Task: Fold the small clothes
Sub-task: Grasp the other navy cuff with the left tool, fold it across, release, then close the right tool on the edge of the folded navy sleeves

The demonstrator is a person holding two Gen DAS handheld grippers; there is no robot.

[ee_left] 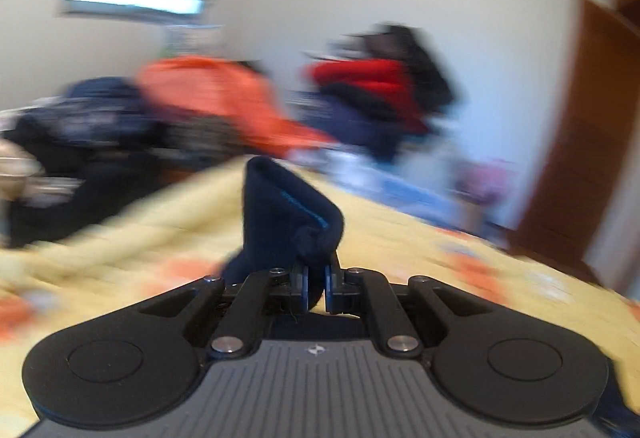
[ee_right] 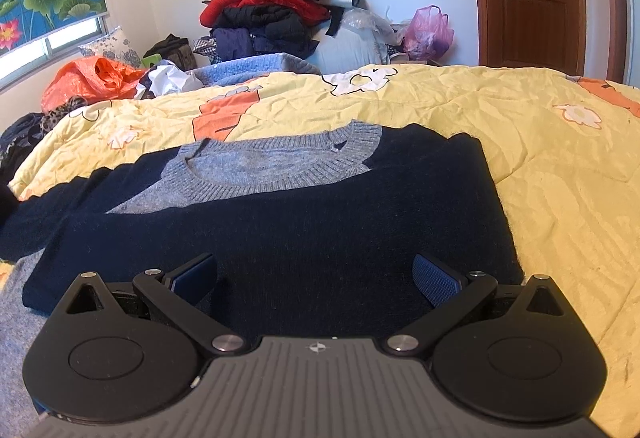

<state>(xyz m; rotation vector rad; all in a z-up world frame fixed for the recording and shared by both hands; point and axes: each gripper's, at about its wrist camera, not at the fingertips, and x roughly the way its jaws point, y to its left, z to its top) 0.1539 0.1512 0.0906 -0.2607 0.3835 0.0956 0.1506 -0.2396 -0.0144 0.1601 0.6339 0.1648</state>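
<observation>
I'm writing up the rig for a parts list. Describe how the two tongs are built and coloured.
Both look identical. The left tongs and right tongs each have a grey ribbed body with a small star-like mark at its front edge, flanked by two round black discs. Black link arms with silver pivot screws run forward to the fingers, which carry blue textured pads. No cables, hands or sleeves show.

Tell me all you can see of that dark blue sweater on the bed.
The sweater looks like soft navy knit with a grey ribbed collar and grey inside. It lies flat on the yellow flowered quilt, partly folded, neck away from the camera. The left gripper is shut on a navy cuff-like end; the open right gripper hovers above.
</observation>
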